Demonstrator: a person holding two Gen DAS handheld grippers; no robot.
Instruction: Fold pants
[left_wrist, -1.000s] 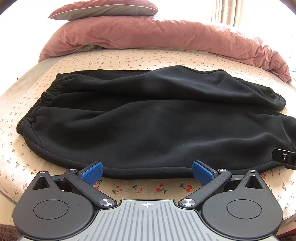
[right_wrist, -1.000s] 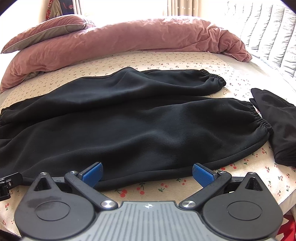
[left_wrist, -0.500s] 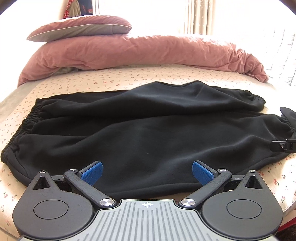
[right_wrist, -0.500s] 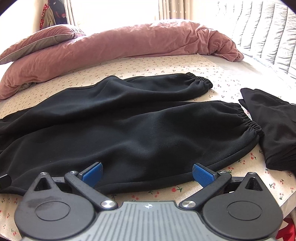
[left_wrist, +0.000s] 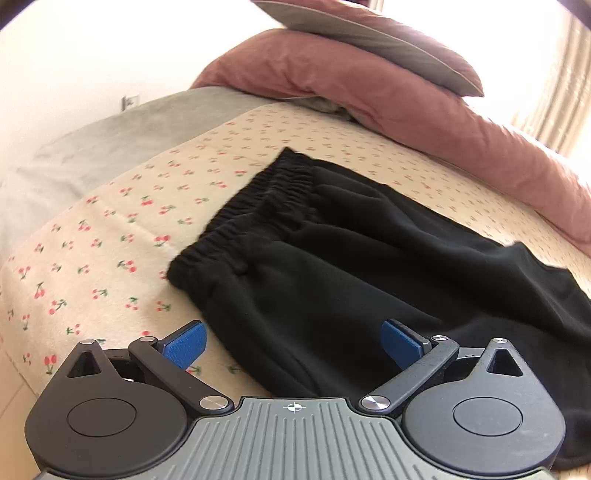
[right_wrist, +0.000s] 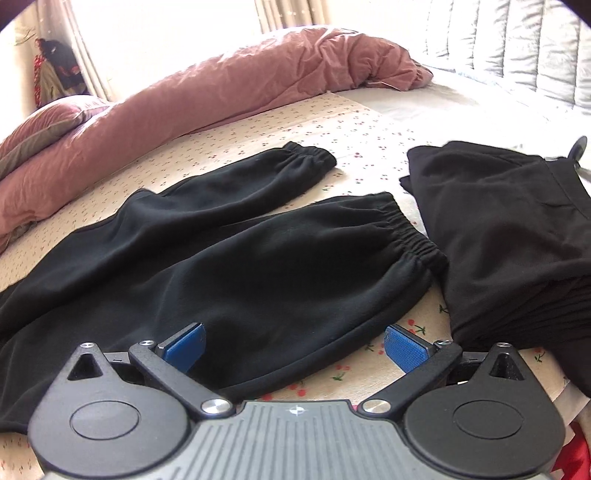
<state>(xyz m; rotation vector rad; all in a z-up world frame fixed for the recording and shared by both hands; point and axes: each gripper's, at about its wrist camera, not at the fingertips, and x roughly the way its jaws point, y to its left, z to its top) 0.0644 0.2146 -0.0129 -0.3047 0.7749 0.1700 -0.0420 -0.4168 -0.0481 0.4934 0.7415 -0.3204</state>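
Note:
Black sweatpants (left_wrist: 369, 280) lie spread flat on the cherry-print bed sheet (left_wrist: 110, 229). In the left wrist view their elastic waistband (left_wrist: 251, 199) runs up and away, and my left gripper (left_wrist: 293, 345) hovers open over the near hip corner of the pants. In the right wrist view both legs (right_wrist: 258, 258) stretch to the right. The near cuff (right_wrist: 410, 236) and the far cuff (right_wrist: 310, 157) are gathered. My right gripper (right_wrist: 293, 345) hangs open above the near leg's lower edge, with nothing between its blue pads (right_wrist: 404, 349).
A stack of folded black garments (right_wrist: 517, 229) sits right beside the near cuff. A pink duvet (right_wrist: 221, 88) and a pillow (left_wrist: 369, 33) lie along the far side of the bed. A grey quilted headboard (right_wrist: 517, 48) rises at the far right.
My left gripper swung left toward the waistband end and now looks along it at a tilt. My right gripper shifted right toward the leg cuffs and the folded stack.

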